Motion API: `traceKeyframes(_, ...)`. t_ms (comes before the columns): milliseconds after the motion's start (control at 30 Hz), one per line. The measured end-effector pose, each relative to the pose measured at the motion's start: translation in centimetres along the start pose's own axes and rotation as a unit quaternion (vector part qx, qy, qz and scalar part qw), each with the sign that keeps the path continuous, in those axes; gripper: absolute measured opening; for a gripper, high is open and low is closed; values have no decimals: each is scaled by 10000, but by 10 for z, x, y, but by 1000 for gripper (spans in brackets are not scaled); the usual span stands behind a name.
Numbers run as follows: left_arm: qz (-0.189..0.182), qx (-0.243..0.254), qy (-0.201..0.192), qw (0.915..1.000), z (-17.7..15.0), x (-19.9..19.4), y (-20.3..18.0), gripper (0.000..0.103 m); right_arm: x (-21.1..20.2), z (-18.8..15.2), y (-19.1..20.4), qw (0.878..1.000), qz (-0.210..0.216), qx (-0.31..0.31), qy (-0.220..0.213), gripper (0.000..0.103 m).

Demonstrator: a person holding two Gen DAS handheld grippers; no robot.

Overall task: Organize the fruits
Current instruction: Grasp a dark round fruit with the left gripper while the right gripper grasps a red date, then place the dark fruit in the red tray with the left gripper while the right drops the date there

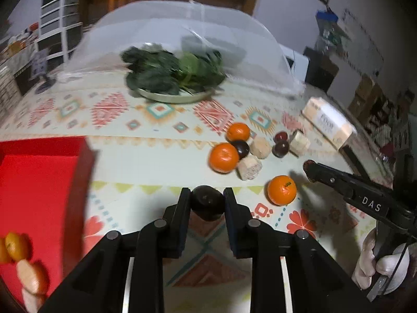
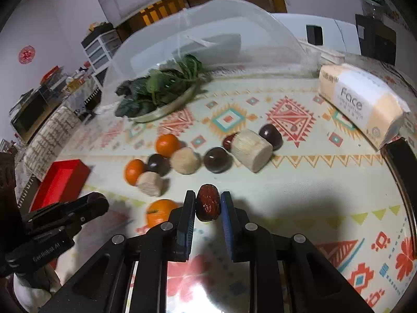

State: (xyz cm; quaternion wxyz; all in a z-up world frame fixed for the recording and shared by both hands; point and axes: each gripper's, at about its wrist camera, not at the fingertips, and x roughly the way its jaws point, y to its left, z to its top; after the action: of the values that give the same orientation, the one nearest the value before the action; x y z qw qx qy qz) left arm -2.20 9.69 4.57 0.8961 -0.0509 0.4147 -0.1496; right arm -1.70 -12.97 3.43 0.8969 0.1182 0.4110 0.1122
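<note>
You are holding a gripper in each hand over a tabletop (image 2: 312, 182) covered in a patterned cloth, and each one already has a fruit. Your left gripper (image 1: 207, 203) has its jaws pinching a round, dark plum (image 1: 207, 203) at their tips; your right gripper (image 2: 208, 206) has its jaws pressed onto a wrinkled red date (image 2: 207, 206), which stands with its long axis pointing away from you, in line with the jaws. The relation that matters next is where the red box (image 1: 44, 182) lies: in the left view it fills the near left, just beside the left gripper, with a tangerine and pale fruits already inside at its near corner. In the right view the same box sits well off to the far left, beyond the left gripper. So, as a judgement, your left hand is much nearer the box and would likely drop its plum first, while the date has to cross the tabletop leftward. The fruit not yet sorted lies in a loose cluster ahead, between the two grippers and a dish of greens (image 2: 156, 96): tangerines (image 1: 224, 157), more dark plums and pale cut cylinders touching one another. One lone tangerine (image 1: 282, 190) sits close on the left gripper's right. A tissue pack (image 2: 365, 101) lies at the far right.
</note>
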Motion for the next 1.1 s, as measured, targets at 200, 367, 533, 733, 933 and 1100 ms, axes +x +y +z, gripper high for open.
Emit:
traceKeyframes(200, 277, -574, -452, 9969, -11, -58, 59, 25, -23, -2, 41, 9992, 221, -301, -111, 21)
traceKeyframes(367, 753, -1172, -711, 9877, -31, -102, 127, 25, -26, -8, 94, 9964, 541, -651, -62, 21)
traceKeyframes(533, 1149, -1755, -814, 9744, -57, -132, 191, 25, -10, -17, 159, 9902, 923, -1035, 139, 21)
traceKeyframes(733, 1224, -2083, -680, 9680, -74, -134, 229, 25, 15, -29, 234, 9801, 1285, -1455, 404, 21)
traceKeyframes(933, 1123, -2302, -788, 9634, -78, -138, 244, 58, 43, -37, 272, 9752, 1336, -1637, 663, 21)
traceKeyframes(1100, 1045, -2425, -932, 9600, -81, -150, 253, 68, 61, -38, 281, 9755, 1271, -1622, 775, 22)
